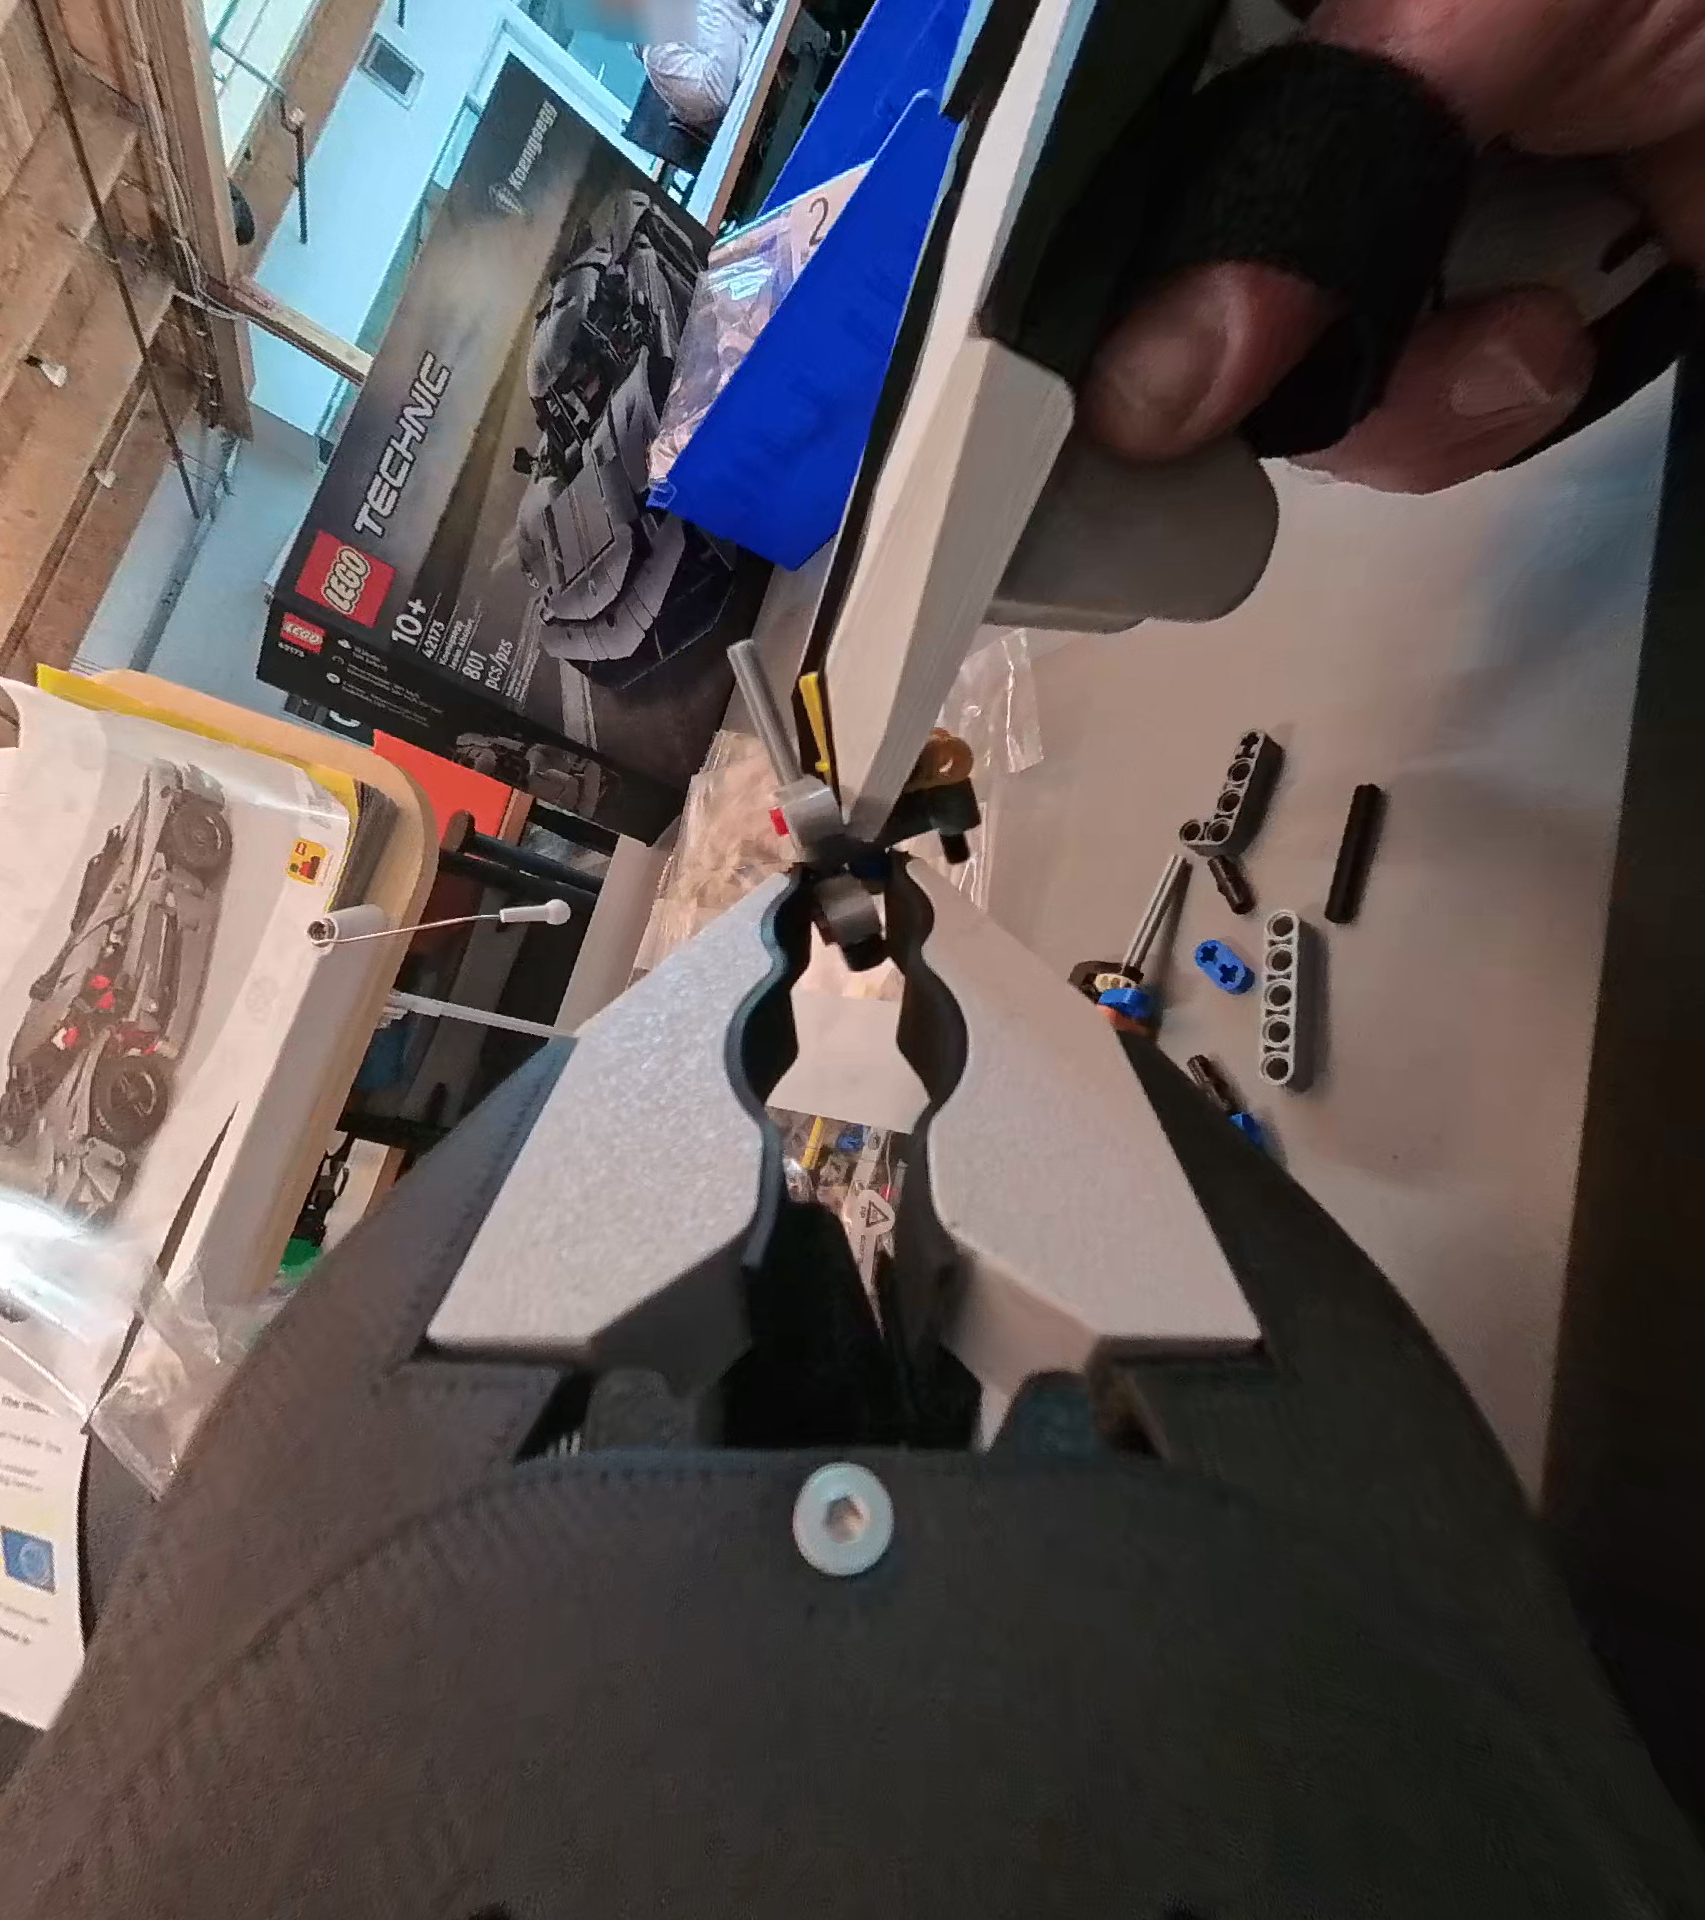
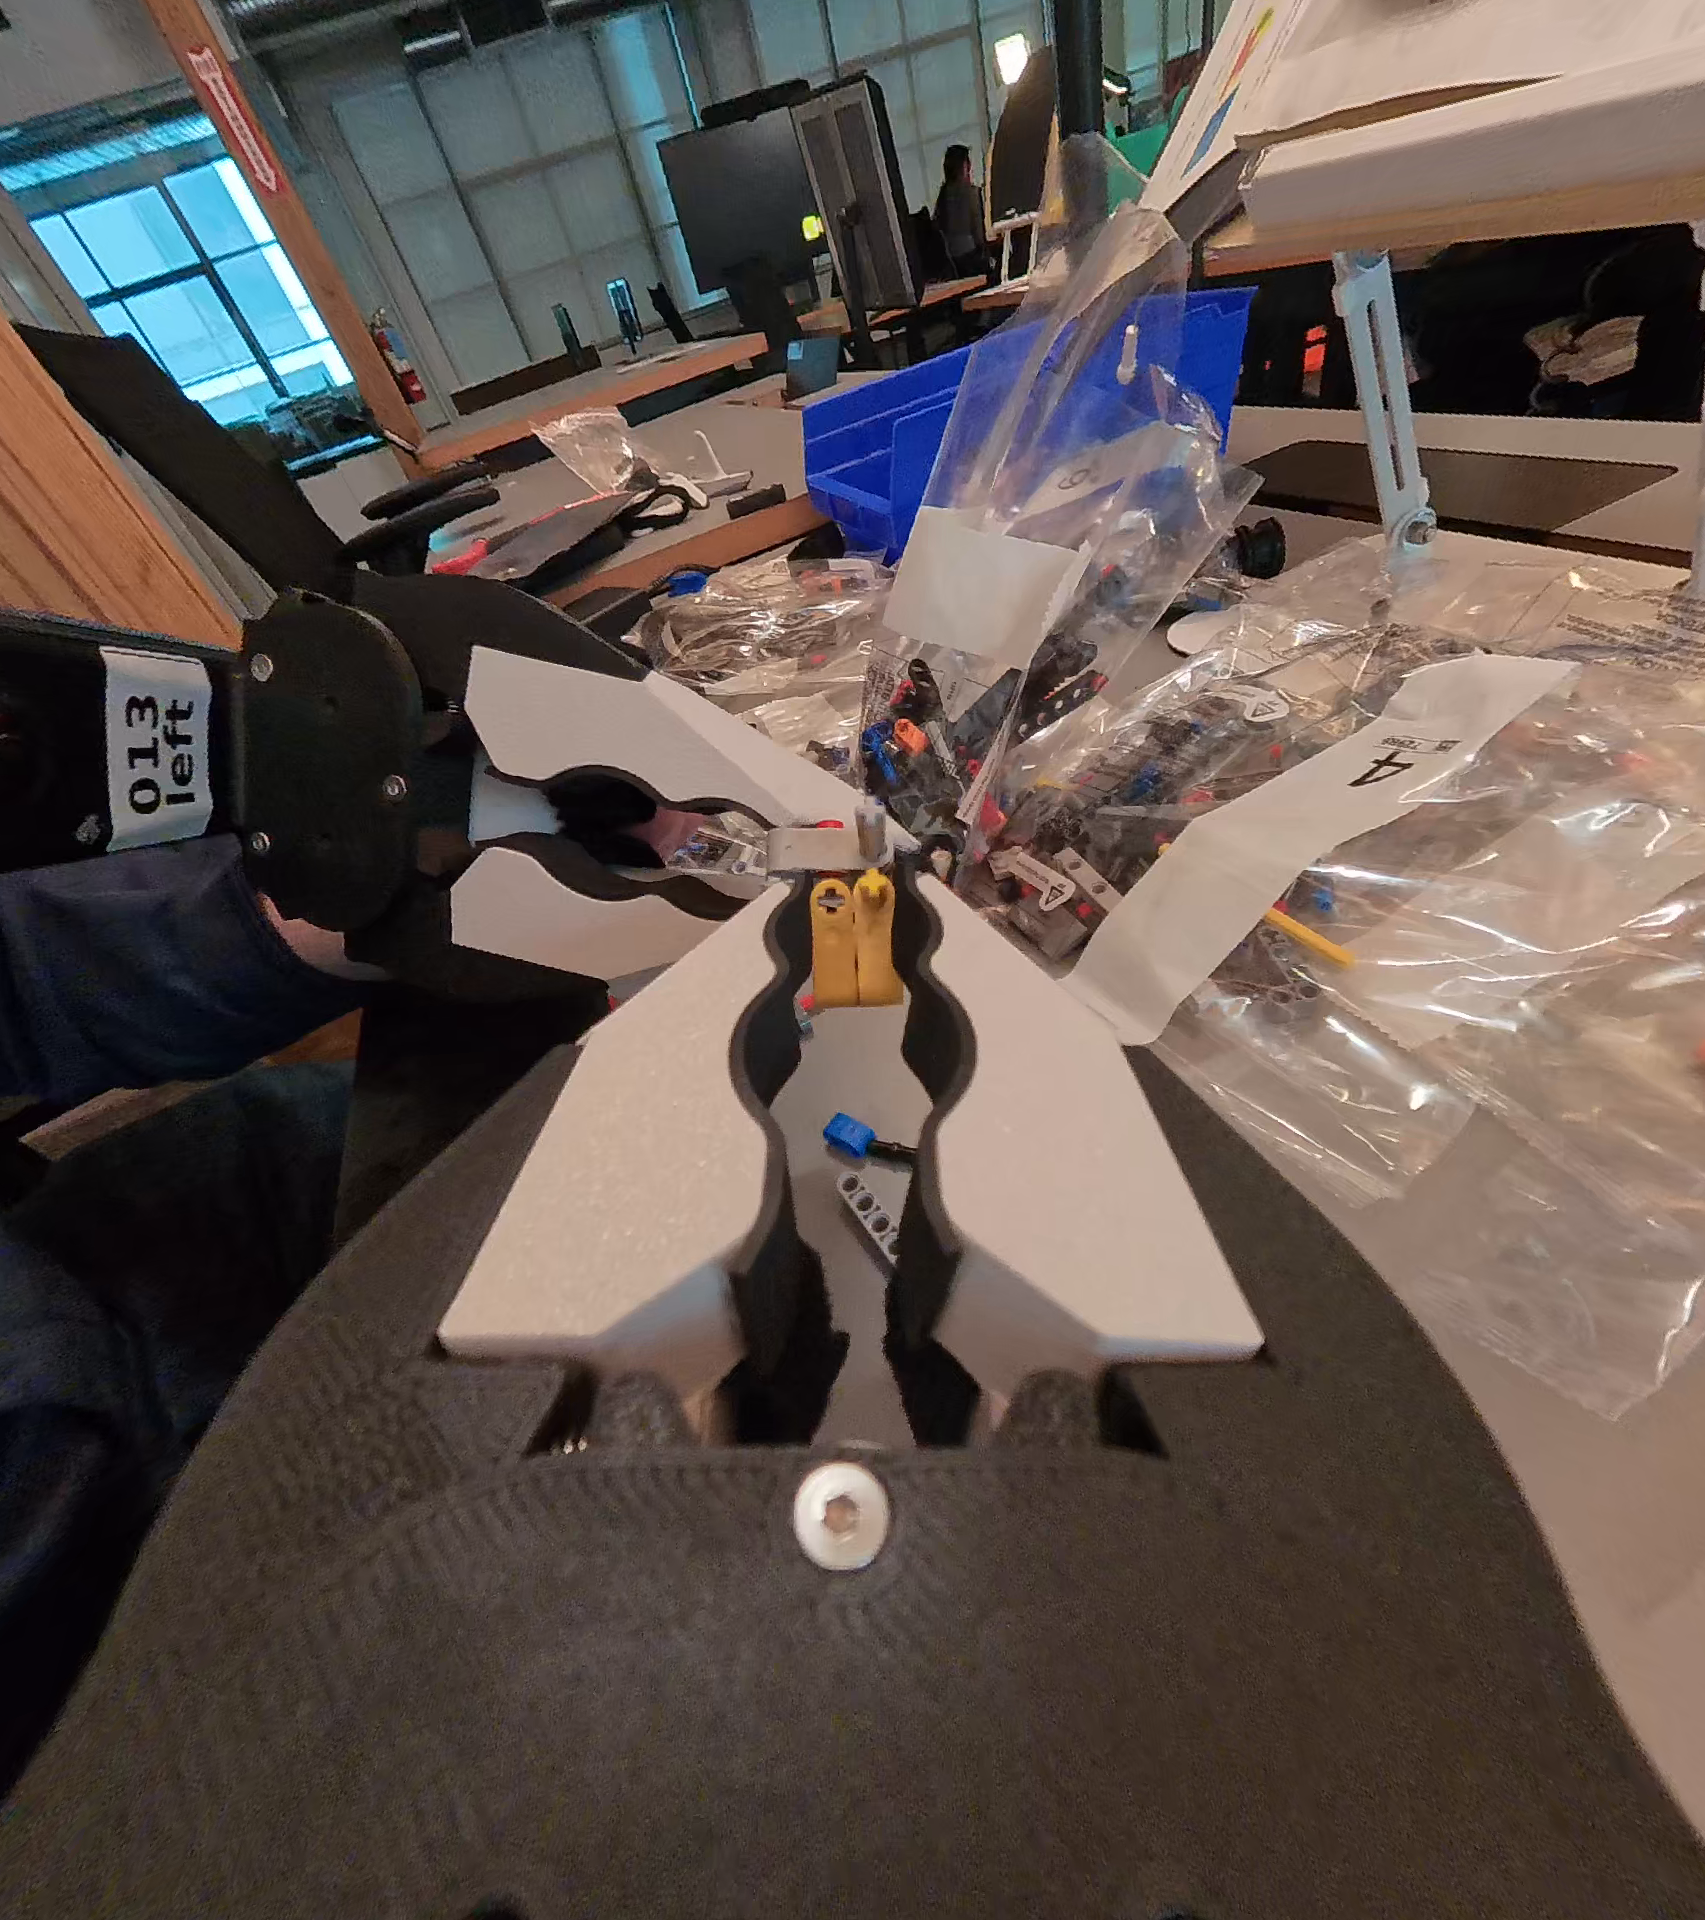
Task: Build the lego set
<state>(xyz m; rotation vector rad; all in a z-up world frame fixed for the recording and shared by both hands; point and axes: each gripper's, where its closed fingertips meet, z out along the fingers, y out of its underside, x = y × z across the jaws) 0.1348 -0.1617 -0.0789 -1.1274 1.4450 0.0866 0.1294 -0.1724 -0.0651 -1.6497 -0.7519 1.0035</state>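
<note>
At frame centre, the left gripper (image 1: 848, 899) clamps the grey axle assembly (image 1: 832, 868); the right gripper (image 2: 853, 935) pinches a yellow connector (image 2: 856, 951) against it. Misalignment could pop either loose.

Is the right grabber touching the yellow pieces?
Touching. The right wrist view shows the yellow pieces pinched between the right gripper fingertips, no gap either side.

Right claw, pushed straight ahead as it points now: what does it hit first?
Probably the small grey assembly held in the left claw, just past the yellow piece the right claw grips. Depth is uncertain.
</note>
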